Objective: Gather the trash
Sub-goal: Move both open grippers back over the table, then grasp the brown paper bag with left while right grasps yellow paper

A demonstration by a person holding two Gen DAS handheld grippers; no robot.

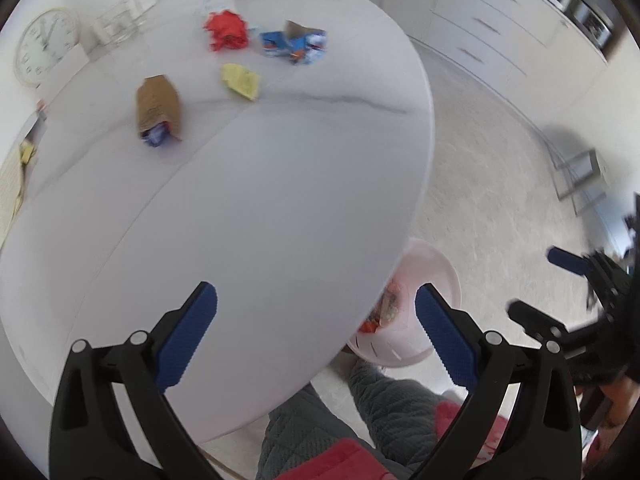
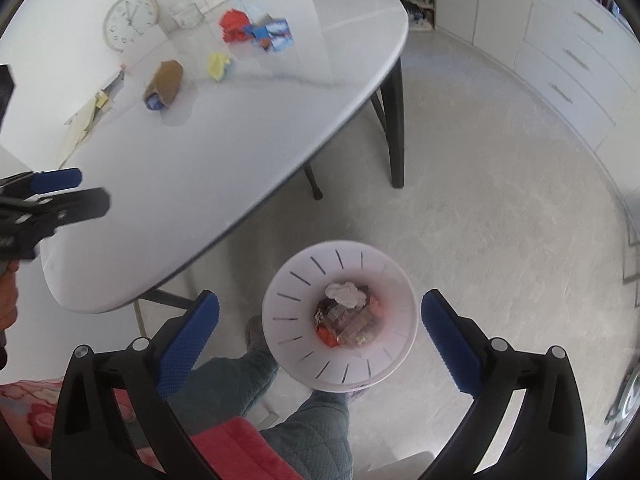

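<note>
Claws both stand wide open and empty; your left claw is nearer the crumpled yellow paper far across the white counter.

table: white, faint grey veins
crumpled paper: red
wrapper: blue, white, touches of orange
sticky note: pale yellow
paper bag: brown, blue packet at its mouth
waste basket: pale pink, dark slits
gripper pads: blue, dotted texture
trousers: grey-green, quilted
clock: white face, cream rim
</note>
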